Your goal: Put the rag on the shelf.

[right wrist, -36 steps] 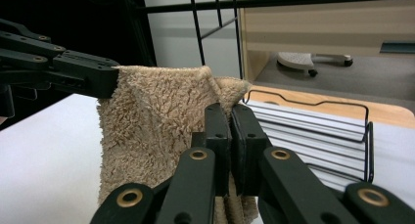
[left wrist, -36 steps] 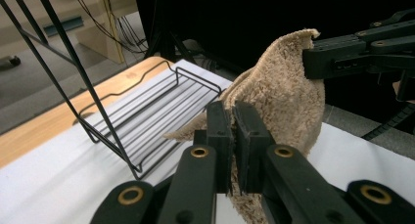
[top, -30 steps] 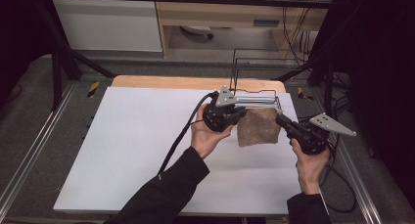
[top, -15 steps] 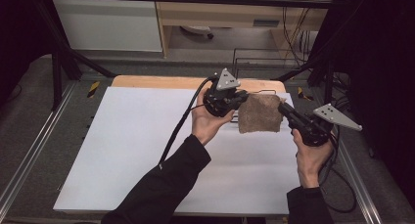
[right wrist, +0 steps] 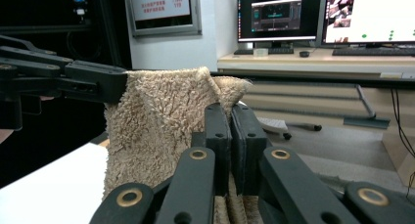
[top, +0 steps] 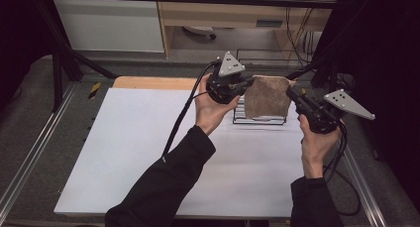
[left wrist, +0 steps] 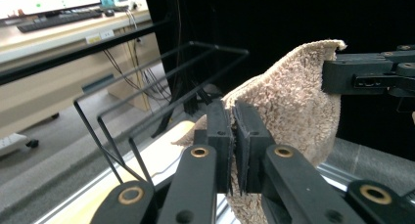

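Both grippers clamp the brown towel point(top: 267, 95) by its top corners: left gripper point(top: 246, 84), right gripper point(top: 292, 94). Towel hangs above the wire rack point(top: 259, 119) near the tabletop's point(top: 129, 152) far right edge; open surface lies left and front.

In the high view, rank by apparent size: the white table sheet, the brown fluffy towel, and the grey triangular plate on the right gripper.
1. White table sheet, by far the largest.
2. Brown fluffy towel.
3. Grey triangular plate on the right gripper; smallest.
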Demonstrator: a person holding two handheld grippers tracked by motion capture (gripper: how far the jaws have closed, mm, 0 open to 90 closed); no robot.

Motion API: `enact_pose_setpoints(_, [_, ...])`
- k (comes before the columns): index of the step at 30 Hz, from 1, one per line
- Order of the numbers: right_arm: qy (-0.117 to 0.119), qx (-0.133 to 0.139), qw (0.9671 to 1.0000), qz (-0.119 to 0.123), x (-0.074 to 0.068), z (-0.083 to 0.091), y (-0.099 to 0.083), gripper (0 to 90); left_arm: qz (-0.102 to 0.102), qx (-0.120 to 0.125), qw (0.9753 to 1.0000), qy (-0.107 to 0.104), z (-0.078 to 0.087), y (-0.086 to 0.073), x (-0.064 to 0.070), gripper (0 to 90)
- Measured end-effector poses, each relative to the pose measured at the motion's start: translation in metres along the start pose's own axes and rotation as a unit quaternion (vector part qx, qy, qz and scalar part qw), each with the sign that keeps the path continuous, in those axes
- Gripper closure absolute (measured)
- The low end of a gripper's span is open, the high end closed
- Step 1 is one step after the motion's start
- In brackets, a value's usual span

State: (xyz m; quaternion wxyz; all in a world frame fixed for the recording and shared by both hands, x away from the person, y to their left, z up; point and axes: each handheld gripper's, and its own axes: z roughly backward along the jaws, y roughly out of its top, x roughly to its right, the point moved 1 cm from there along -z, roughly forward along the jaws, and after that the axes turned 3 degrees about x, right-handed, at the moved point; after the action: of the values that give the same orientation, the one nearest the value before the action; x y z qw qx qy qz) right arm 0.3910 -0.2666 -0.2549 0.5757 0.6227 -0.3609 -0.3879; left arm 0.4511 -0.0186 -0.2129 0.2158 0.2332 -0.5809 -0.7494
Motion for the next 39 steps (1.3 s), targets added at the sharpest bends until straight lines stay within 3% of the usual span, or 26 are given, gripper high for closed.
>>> enact_pose_setpoints(9, [-0.002, 0.016, 0.9998, 0.010, 0.002, -0.008, 0.022, 87.0, -0.001, 0.025, 0.9997, 0.009, -0.003, 0.017, -0.009, 85.9])
enact_pose_setpoints(31, [-0.019, 0.046, 0.9985, 0.022, 0.014, -0.027, 0.057, 87.0, -0.028, 0.037, 0.9985, 0.029, -0.024, 0.061, -0.026, 85.8])
enact_pose_setpoints(39, [-0.021, 0.052, 0.9980, 0.029, 0.019, -0.041, 0.068, 87.0, -0.026, 0.044, 0.9979, 0.038, -0.031, 0.072, -0.038, 85.8])
